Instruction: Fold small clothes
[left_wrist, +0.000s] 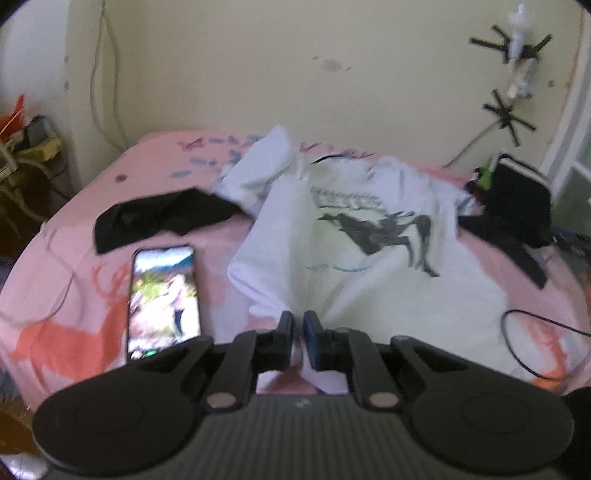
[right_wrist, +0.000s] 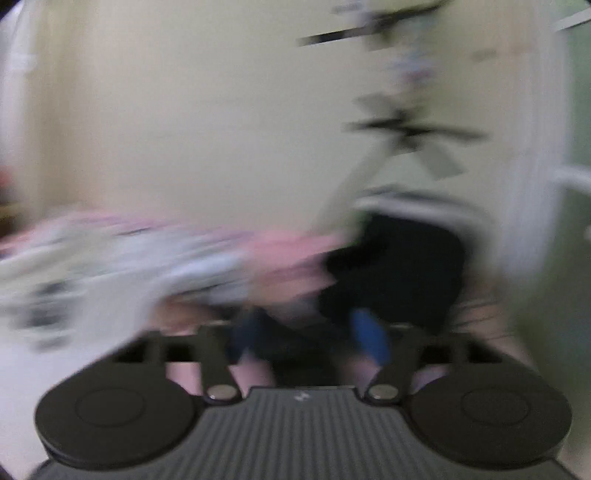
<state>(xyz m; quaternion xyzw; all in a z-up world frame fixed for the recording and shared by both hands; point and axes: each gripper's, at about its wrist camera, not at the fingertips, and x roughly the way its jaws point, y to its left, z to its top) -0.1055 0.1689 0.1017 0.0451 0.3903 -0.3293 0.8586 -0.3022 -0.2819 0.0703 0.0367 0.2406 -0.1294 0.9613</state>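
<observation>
1. Clearly, the left gripper (left_wrist: 298, 325) is seen with its jaws drawn almost together, and a fold of the white T-shirt (left_wrist: 369, 266) at its near hem is pinched between the pads.
2. The white T-shirt is spread over the pink bedsheet (left_wrist: 74, 295), with a dark printed figure (left_wrist: 388, 236) facing up on its chest and one sleeve rumpled towards the wall (left_wrist: 258, 66).
3. A black garment (left_wrist: 162, 218) is laid just to the left of the shirt, apart from the gripper.
4. A phone (left_wrist: 162, 299) with a lit screen is lain on the sheet, near the gripper's left finger and below the black garment.
5. A black bag (left_wrist: 517, 199) is set at the right edge of the bed, and a dark cable (left_wrist: 517, 332) is looped on the sheet near it.
6. The right wrist view is heavily blurred; the right gripper (right_wrist: 310, 336) is shown with its jaws spread apart, and whether anything lies between them cannot be told.
7. Beyond it, a pale smear of the shirt is made out at the left and a dark mass at the right.
</observation>
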